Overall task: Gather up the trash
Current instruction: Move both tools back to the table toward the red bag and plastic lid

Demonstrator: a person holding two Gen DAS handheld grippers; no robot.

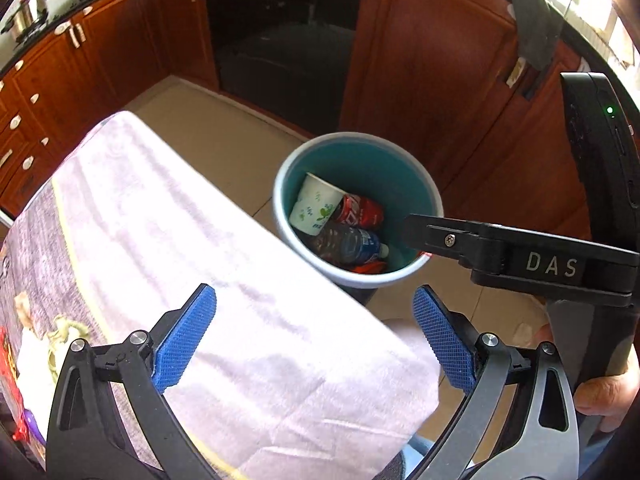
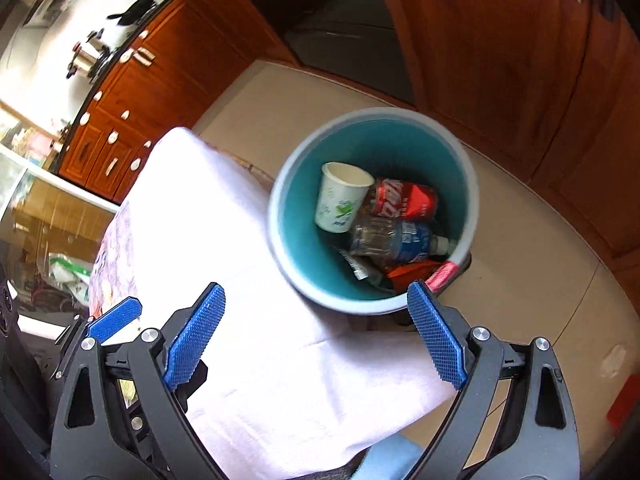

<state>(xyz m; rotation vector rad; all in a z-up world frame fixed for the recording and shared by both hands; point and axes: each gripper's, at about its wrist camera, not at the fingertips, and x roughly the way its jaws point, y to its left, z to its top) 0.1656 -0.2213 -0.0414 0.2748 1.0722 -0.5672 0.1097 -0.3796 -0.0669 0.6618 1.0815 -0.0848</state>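
A round bin [image 1: 404, 152] with a teal inside stands on the floor beside the table; it also shows in the right wrist view [image 2: 464, 168]. In it lie a white paper cup [image 2: 340, 196], a red can [image 2: 404, 198], a clear plastic bottle with a blue label [image 2: 396, 242] and an orange wrapper [image 2: 412, 270]. My left gripper [image 1: 314, 340] is open and empty above the table's cloth. My right gripper [image 2: 316, 336] is open and empty, just in front of the bin; its black body [image 1: 520, 260] reaches over the bin's rim in the left wrist view.
A table with a pale pink cloth [image 1: 192, 240] fills the left and front. Brown kitchen cabinets [image 1: 432, 60] and a dark oven [image 1: 280, 40] stand behind the bin. Items lie at the table's left edge [image 1: 24, 356]. Beige floor tiles [image 2: 540, 280] surround the bin.
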